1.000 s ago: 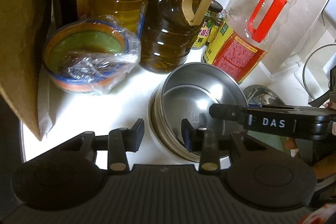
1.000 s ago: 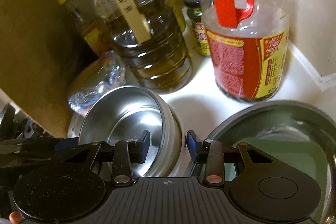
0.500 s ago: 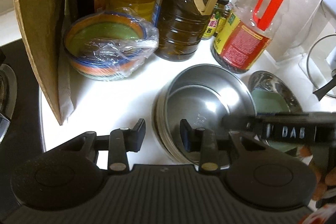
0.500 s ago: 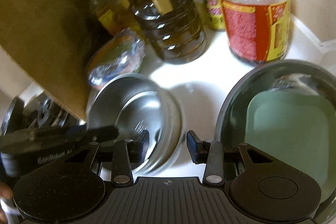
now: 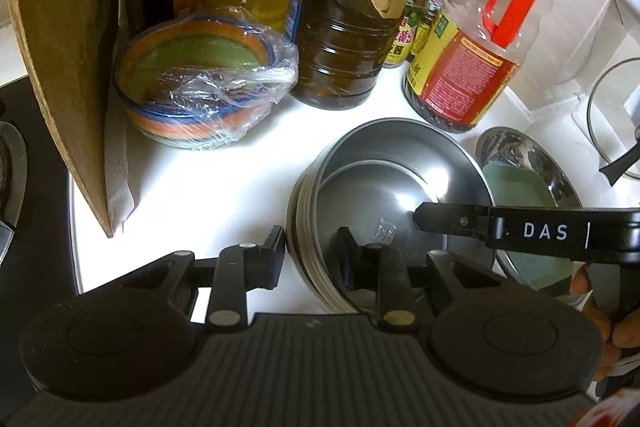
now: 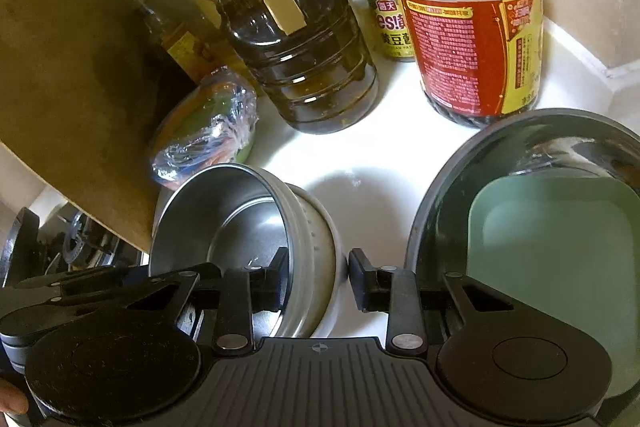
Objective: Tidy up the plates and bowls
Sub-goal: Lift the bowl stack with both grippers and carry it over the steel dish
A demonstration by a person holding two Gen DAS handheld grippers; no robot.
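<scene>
Left wrist view. Left gripper [image 5: 308, 259] straddles the near-left rim of the steel bowl stack [image 5: 384, 187]: one finger outside on the white counter [image 5: 208, 187], the other inside the top bowl. Jaws have just been closing; whether the pads press the rim I cannot tell. The stack sits mid-counter, mouth up but tipped slightly away from this camera, rim rings showing on the near-left side. Open counter lies left of the stack up to the cardboard sheet [image 5: 60, 47]. Behind: a plastic-wrapped bowl [image 5: 200, 95], a dark oil jug [image 5: 344, 39] and a red-handled bottle [image 5: 472, 59]. Just right of the stack, a steel basin [image 5: 516, 147] holding a pale green dish [image 5: 516, 187]. The right gripper's arm, lettered DAS, reaches over the stack from the right.

Right wrist view. Right gripper [image 6: 316, 279] spans the stack's [image 6: 240, 223] right wall, one finger inside, one outside over the counter [image 6: 360, 187]. Jaws have just been closing; contact unclear. Here the stack's mouth tilts left. A narrow strip of counter separates it from the basin [image 6: 436, 195] and green dish [image 6: 560, 235].
</scene>
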